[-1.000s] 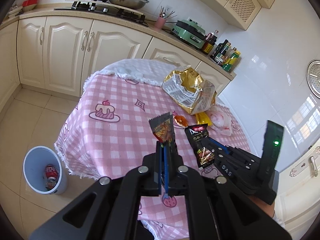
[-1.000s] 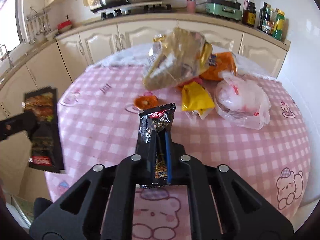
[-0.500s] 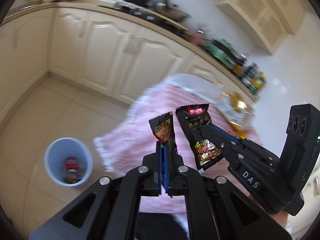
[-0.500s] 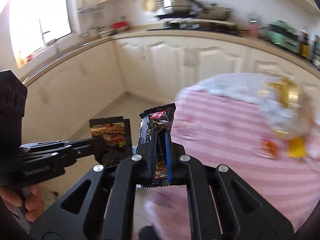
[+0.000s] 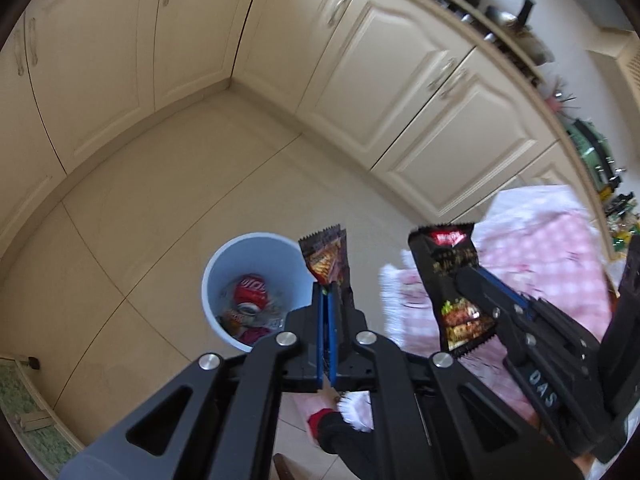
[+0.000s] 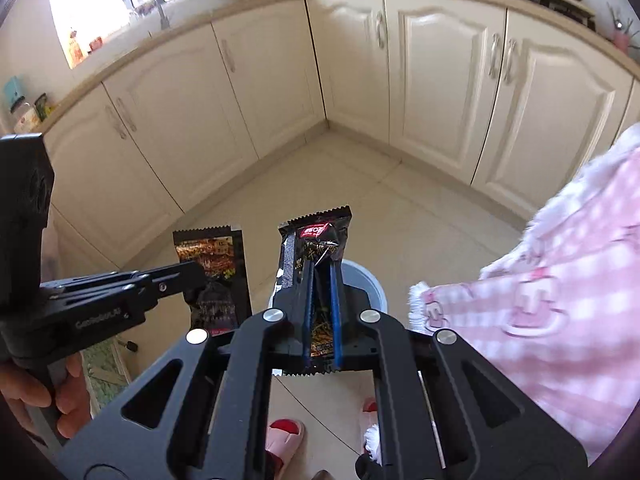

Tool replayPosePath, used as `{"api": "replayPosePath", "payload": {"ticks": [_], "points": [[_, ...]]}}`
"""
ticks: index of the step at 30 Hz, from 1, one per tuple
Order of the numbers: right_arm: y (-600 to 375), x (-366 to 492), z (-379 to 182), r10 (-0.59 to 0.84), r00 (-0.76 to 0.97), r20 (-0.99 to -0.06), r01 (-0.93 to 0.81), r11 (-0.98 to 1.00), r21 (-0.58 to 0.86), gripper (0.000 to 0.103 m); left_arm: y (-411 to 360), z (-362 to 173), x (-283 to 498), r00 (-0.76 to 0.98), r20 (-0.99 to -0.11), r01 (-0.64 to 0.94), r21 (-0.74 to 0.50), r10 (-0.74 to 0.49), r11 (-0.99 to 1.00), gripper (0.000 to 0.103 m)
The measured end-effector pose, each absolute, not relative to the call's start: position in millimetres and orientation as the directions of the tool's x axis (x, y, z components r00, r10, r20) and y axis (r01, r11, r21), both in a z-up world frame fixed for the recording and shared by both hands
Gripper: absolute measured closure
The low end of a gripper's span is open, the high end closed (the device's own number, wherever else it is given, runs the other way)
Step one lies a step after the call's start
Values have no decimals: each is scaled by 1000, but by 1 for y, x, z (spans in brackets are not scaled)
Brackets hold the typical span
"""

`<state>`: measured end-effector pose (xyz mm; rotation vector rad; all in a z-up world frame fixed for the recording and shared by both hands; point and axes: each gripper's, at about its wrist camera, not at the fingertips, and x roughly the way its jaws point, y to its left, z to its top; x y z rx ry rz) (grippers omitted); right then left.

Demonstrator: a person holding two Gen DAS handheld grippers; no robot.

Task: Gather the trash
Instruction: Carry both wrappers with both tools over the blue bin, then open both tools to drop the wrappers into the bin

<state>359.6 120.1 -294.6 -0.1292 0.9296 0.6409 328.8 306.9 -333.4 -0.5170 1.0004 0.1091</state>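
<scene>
My left gripper (image 5: 328, 294) is shut on a dark brown snack wrapper (image 5: 325, 258), held above the right rim of a pale blue trash bin (image 5: 224, 264) on the floor. The bin holds a red can (image 5: 250, 290) and other scraps. My right gripper (image 6: 322, 276) is shut on a black snack wrapper (image 6: 316, 240), with the bin's rim (image 6: 366, 276) showing just behind it. In the left wrist view the right gripper (image 5: 460, 276) with its black wrapper (image 5: 452, 276) is at the right. In the right wrist view the left gripper (image 6: 192, 276) with its brown wrapper (image 6: 212, 264) is at the left.
Cream kitchen cabinets (image 5: 392, 92) run along the walls and meet at a corner (image 6: 326, 120). The table with the pink checked cloth (image 6: 560, 264) hangs close on the right. Beige floor tiles (image 5: 140, 208) surround the bin. Feet in pink slippers (image 6: 284, 436) are below.
Both grippers swung from over the table down toward the floor, each still holding its wrapper. The bin is now close below them, larger in view.
</scene>
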Motion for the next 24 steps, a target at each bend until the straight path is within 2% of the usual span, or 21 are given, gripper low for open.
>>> {"api": "replayPosePath", "payload": {"ticks": [6,7,8,9,24], "points": [[133,381,-326,430,401,-809,-552,818,161,95,321,-359,366,533,-831,-330,-376,-158,866,98],[135,383,-330,429,398,-811,-550,819,163,95,322,-362,369,529,-833,-332,-378,-161,864,85],[136,385,-333,427,396,-813,-548,820,164,95,324,-365,372,520,-840,-340,-370,-155,865,58],[138,386,-335,424,393,-816,-548,821,163,95,326,-368,373,514,-847,-359,-356,-135,863,50],[146,383,-345,430,366,-825,-550,815,181,95,335,-382,346,480,-874,-422,-302,-72,855,49]]}}
